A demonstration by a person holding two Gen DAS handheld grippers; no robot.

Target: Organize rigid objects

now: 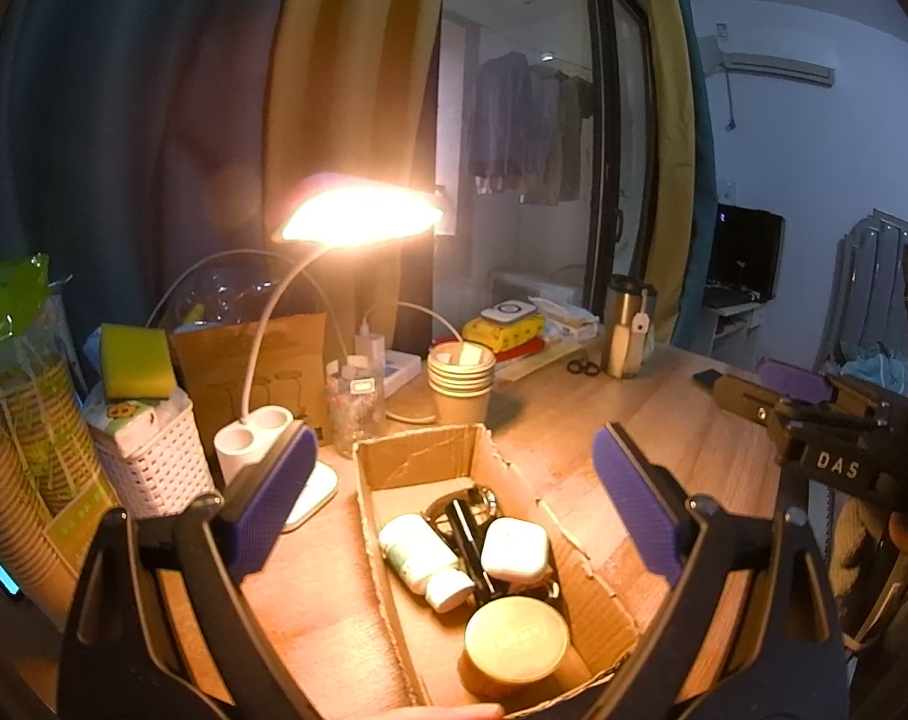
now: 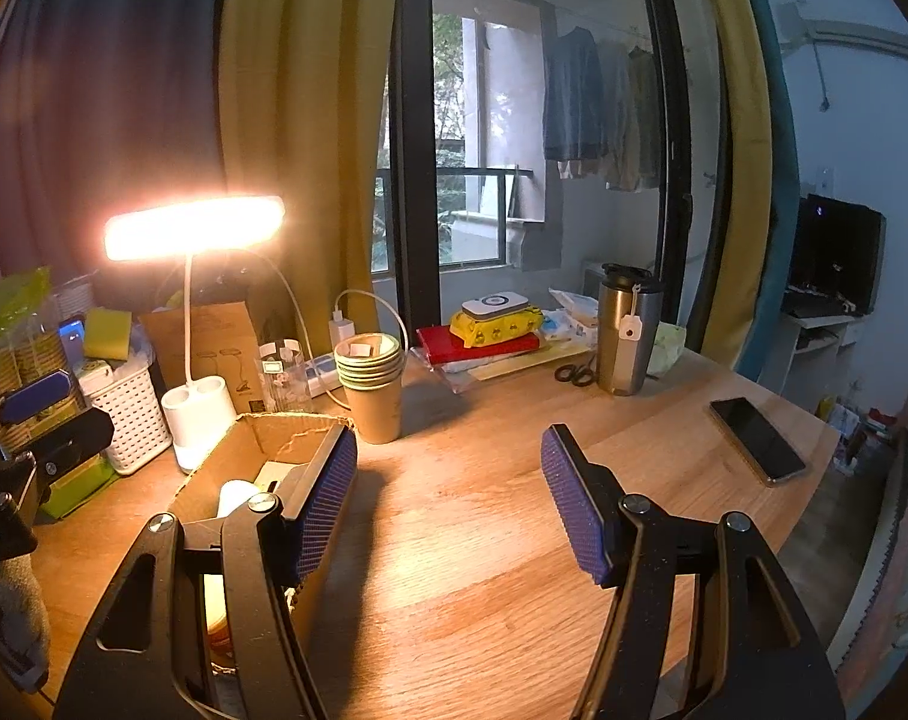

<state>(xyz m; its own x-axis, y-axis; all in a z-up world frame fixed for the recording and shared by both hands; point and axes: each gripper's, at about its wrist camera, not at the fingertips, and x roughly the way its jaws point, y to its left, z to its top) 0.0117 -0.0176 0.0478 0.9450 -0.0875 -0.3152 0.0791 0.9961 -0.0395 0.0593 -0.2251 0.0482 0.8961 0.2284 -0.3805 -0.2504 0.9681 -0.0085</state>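
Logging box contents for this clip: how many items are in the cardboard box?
5 visible in the cardboard box: white bottle at left, white case at right, round tin nearest, black pen-like thing and dark round object behind. More may lie underneath.

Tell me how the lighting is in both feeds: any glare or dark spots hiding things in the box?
Left wrist view: the desk lamp blows out with a warm halo, yet the cardboard box contents read clearly. Right wrist view: the lamp flares again, and a finger blocks most of the box interior; edges bend from fisheye.
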